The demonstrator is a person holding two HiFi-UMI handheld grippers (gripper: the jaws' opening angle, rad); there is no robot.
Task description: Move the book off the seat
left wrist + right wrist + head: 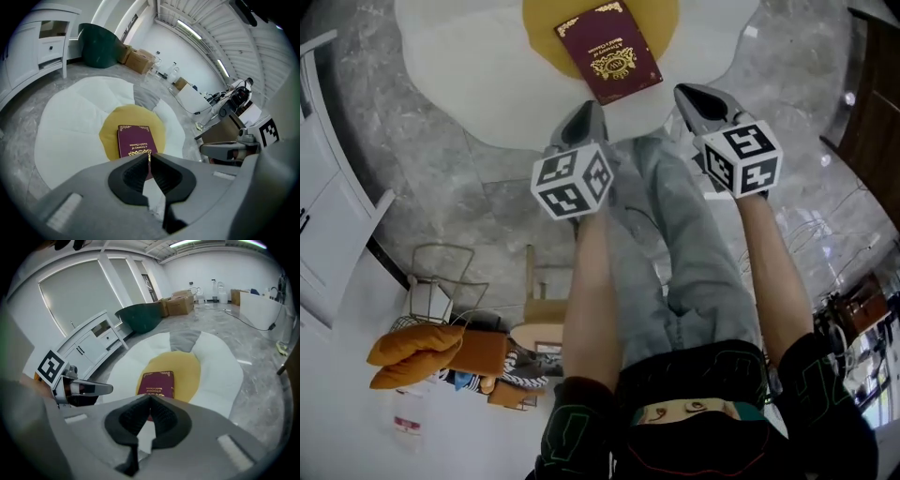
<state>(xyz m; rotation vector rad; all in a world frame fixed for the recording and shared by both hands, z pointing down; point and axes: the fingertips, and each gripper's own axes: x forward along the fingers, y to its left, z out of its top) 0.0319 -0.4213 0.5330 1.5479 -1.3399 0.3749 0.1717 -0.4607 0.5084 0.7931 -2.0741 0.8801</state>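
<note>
A maroon book with gold print lies flat on the yellow centre of a white, egg-shaped floor seat. The book also shows in the left gripper view, and the book in the right gripper view, just beyond each pair of jaws. My left gripper hangs shut and empty near the seat's near edge, short of the book. My right gripper is beside it to the right, also shut and empty. Neither touches the book.
Grey marble floor surrounds the seat. A white cabinet stands at the left. Behind me are an orange cushion, a wire basket and a small wooden stool. Cardboard boxes and a dark green chair lie farther off.
</note>
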